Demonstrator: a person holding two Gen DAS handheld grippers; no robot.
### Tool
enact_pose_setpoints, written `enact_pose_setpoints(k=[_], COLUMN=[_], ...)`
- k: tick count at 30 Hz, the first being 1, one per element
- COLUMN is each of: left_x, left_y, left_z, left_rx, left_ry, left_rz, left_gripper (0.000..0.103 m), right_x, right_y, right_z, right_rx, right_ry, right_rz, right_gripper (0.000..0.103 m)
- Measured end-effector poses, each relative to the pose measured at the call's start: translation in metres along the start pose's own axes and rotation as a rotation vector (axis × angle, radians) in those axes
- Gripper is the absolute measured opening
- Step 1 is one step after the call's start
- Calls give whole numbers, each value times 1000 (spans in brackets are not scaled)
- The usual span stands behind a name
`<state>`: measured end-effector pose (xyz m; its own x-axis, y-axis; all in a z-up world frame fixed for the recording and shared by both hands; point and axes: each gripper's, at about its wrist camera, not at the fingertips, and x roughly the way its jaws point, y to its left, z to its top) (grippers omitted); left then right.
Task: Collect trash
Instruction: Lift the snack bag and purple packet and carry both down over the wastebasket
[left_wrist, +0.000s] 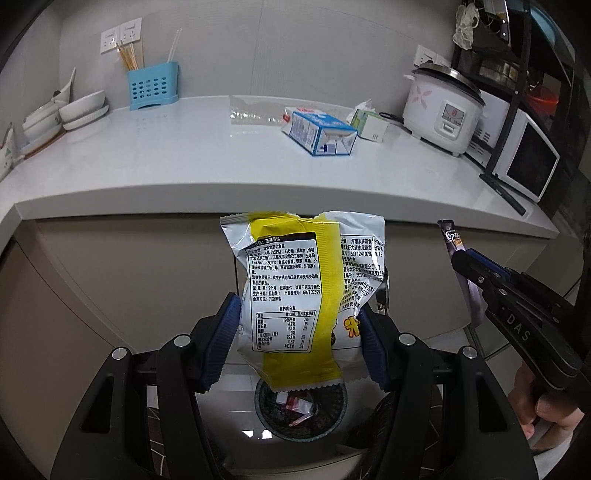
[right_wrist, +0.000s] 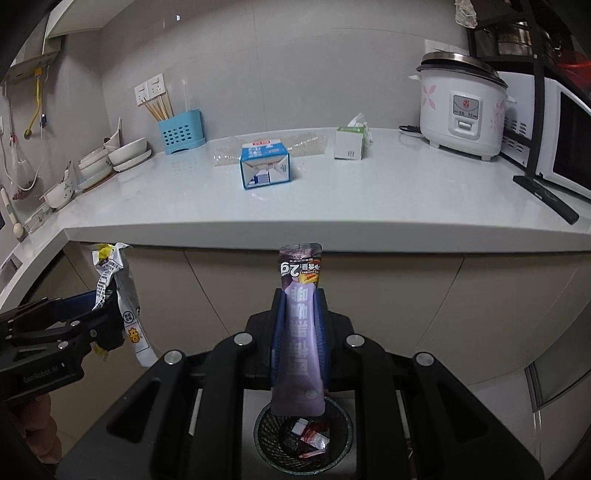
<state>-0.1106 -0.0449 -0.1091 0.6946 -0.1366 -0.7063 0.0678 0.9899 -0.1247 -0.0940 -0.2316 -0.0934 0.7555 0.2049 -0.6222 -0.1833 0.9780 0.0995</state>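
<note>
- the left claw (left_wrist: 299, 339) is clenched on a white and yellow snack bag (left_wrist: 295, 295), its blue pads (left_wrist: 221, 339) pressing the puffy bag from both sides so it stands upright between them.
- the bag's back panel with printed text faces the left wrist camera; its lower sealed edge hangs just above a dark mesh trash bin (left_wrist: 301, 413) on the floor.
- the right claw (right_wrist: 299, 332) is clenched tight on a slim purple sachet (right_wrist: 299, 332), which runs lengthwise between the pads, its top sticking out past the fingertips and its lower end hanging over the bin (right_wrist: 303, 439).
- the bin already holds a few small wrappers, red and white among them.
- from the left wrist view the right claw (left_wrist: 465, 266) appears at the right edge with the sachet (left_wrist: 448, 236), a hand (left_wrist: 543, 406) gripping its handle.
- both claws are out in front of the table's front edge, below the level of its top.
- on the white table (right_wrist: 369, 206) lie a blue and white milk carton (right_wrist: 264, 164) on its side, a crumpled clear plastic wrap (right_wrist: 306, 144) behind it, and a green and white tissue box (right_wrist: 351, 144) just to the right.
- further along are a rice cooker (right_wrist: 461, 107), a microwave (right_wrist: 565, 136), a blue utensil holder (right_wrist: 181, 133) with chopsticks, and stacked white bowls (right_wrist: 125, 155).
</note>
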Motion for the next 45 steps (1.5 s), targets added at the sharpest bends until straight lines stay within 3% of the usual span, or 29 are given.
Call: enact_pose_setpoints(k=[17, 27, 33, 41, 45], left_x=[128, 209, 268, 340, 358], left_y=[16, 24, 20, 18, 9], left_z=[-113, -161, -199, -246, -257], left_rx=[-21, -33, -27, 17, 50], left_ry=[195, 296, 366, 509, 551], left_rz=[11, -2, -51, -66, -88], left_gripper=[60, 60, 60, 60, 60], right_x=[108, 164, 210, 250, 258], right_y=[-8, -17, -26, -49, -50], right_z=[-149, -203, -234, -258, -263], right_rx=[34, 56, 63, 159, 163], right_ry=[230, 321, 403, 483, 490], right_rz=[-47, -59, -109, -94, -104], right_gripper=[15, 15, 15, 15, 15])
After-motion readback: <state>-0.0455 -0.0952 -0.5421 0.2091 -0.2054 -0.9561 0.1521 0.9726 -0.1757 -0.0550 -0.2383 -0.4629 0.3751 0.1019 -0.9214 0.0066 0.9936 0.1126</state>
